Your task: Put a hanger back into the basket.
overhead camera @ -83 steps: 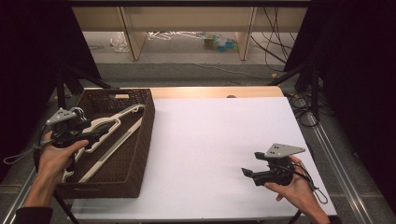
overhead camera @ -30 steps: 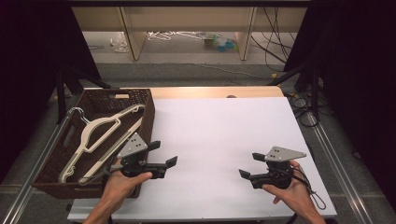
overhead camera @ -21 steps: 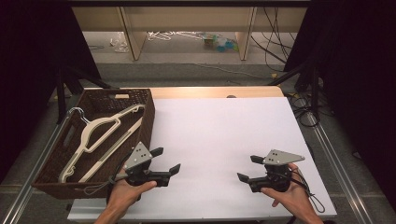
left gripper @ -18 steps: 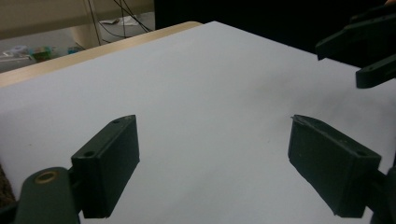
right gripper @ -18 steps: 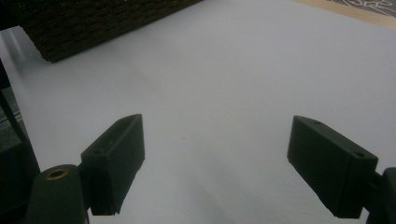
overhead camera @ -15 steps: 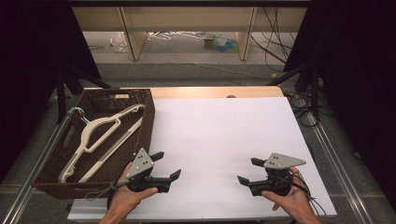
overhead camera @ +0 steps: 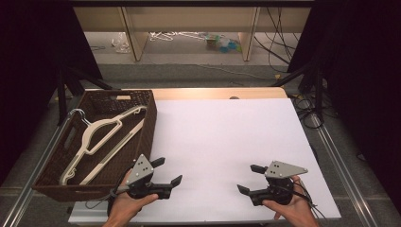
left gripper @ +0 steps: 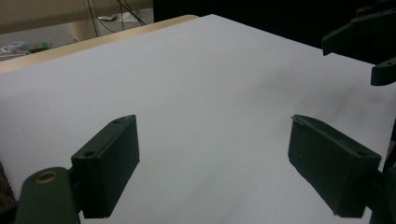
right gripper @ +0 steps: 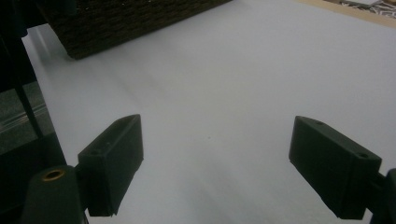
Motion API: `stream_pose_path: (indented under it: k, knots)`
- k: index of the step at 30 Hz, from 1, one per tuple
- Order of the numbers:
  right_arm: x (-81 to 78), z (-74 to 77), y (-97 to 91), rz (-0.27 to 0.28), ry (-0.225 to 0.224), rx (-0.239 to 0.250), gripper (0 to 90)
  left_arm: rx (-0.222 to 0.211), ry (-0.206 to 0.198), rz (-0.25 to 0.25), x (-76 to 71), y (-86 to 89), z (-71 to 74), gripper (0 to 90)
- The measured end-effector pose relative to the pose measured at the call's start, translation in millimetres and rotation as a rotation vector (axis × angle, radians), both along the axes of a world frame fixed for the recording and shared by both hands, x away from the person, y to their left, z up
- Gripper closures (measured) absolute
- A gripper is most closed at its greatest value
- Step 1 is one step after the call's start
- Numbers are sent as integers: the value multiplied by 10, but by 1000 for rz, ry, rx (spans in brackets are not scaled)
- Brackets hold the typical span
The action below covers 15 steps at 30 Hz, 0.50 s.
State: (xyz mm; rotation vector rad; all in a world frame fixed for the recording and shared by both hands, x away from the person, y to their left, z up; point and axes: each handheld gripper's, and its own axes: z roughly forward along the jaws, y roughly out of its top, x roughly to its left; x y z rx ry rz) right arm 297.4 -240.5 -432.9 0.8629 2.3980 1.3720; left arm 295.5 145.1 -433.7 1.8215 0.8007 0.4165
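So both claws are just parked low over the near edge of the white tabletop, released, nothing between the jaws. The left claw sits near the front right corner of the wicker basket, jaws spread wide and pointing right across the bare sheet. The right claw is well apart from it on the near right side, jaws wide too, aimed back left toward the basket. In the right gripper view you can see the basket's woven wall at the far left, and in the left gripper view the other claw's tips peek in at the far right, so they're basically facing each other

The hanger, cream coloured, lies inside the basket, hook toward the far left corner, resting diagonally on what looks like a second one underneath. It lies flat in there, clear of both claws

My read: the hanger is stowed and the hands are resting at a neutral spot, held low and open because there's nothing on the sheet to grab
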Motion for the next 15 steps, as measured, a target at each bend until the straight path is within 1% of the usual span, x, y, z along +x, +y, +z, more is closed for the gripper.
stream_pose_path:
  k: [1, 2, 3, 5, 8, 15]
  knots:
    - [5, -3, -4, -2, -9, -1, 183, 5, -2, -2, 1, -3, -5, 164]
    - [2, -4, -1, -1, 5, 4, 183, -1, 0, -5, 5, -11, -14, 164]
    - [2, -10, 0, -14, -6, 1, 183, 3, 4, -4, 1, -11, -10, 165]
    - [4, -12, 1, -13, -6, 1, 183, -3, 0, -9, 3, -13, -11, 164]
    - [5, -14, 2, -13, -7, 2, 183, 4, 0, -4, -2, -8, -5, 164]
    - [9, -18, 2, -15, -4, 1, 183, 1, 1, 1, -2, 5, -1, 164]
